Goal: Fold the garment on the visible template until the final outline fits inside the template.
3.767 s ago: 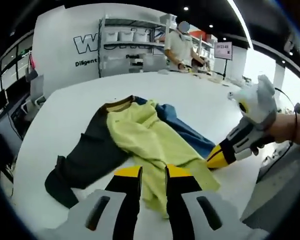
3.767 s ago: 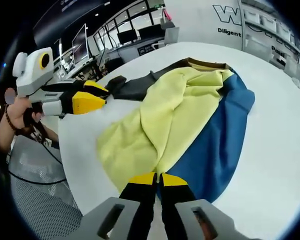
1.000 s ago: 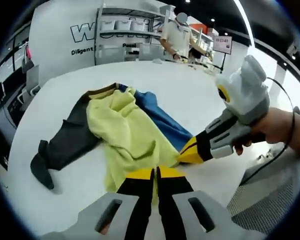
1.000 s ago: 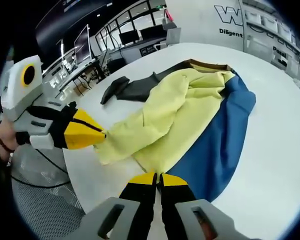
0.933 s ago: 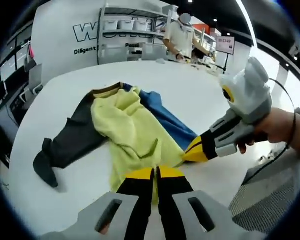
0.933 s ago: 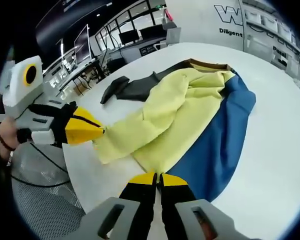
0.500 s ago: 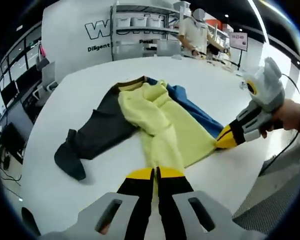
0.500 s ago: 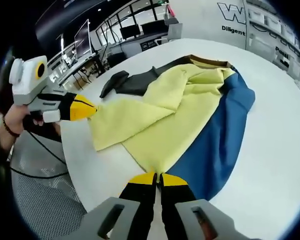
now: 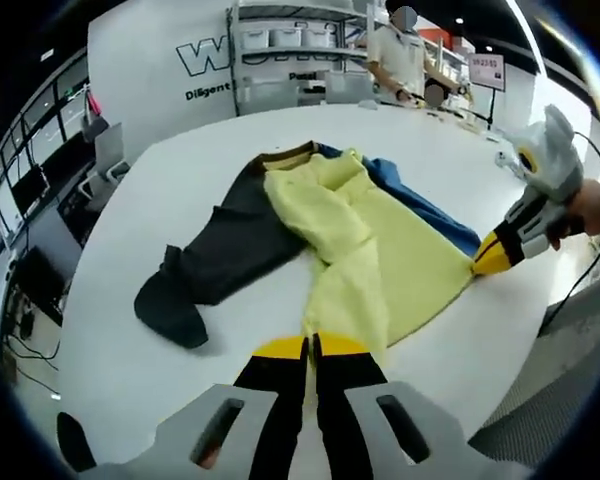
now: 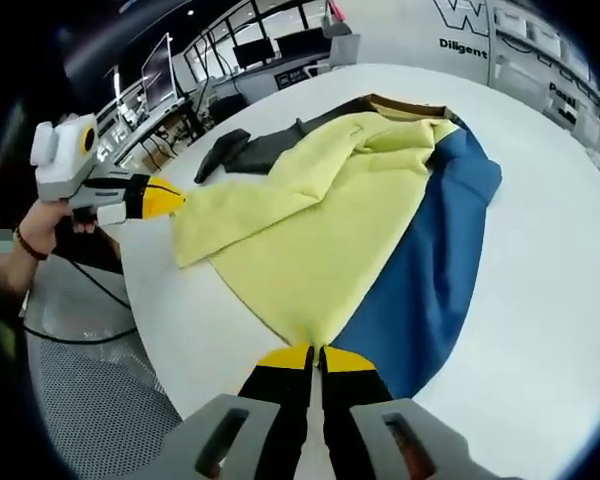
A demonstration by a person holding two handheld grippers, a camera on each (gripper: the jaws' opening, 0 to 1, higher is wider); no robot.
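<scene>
A garment lies on the white table (image 9: 160, 170): a pale yellow panel (image 9: 380, 260), a dark grey sleeve (image 9: 210, 260) trailing left, a blue part (image 9: 420, 205) on the far side and a brown collar at the top. My left gripper (image 9: 312, 347) is shut on the yellow hem's near corner. My right gripper (image 9: 485, 262) comes in from the right, pinching the hem's other corner. In the right gripper view, the right gripper (image 10: 315, 357) is shut where the yellow panel (image 10: 310, 220) meets the blue (image 10: 430, 260). There the left gripper (image 10: 170, 200) holds the far yellow corner.
A person (image 9: 400, 50) stands at a far bench beside white shelves (image 9: 280, 40). A grey mesh seat (image 10: 90, 380) sits just off the table's edge. Desks with monitors (image 10: 170, 70) stand beyond the table. Bare tabletop (image 10: 550, 250) surrounds the garment.
The two grippers have drawn apart, each keeping its yellow corner. The bunched yellow hem is now pulled out wider and flatter across the table.
</scene>
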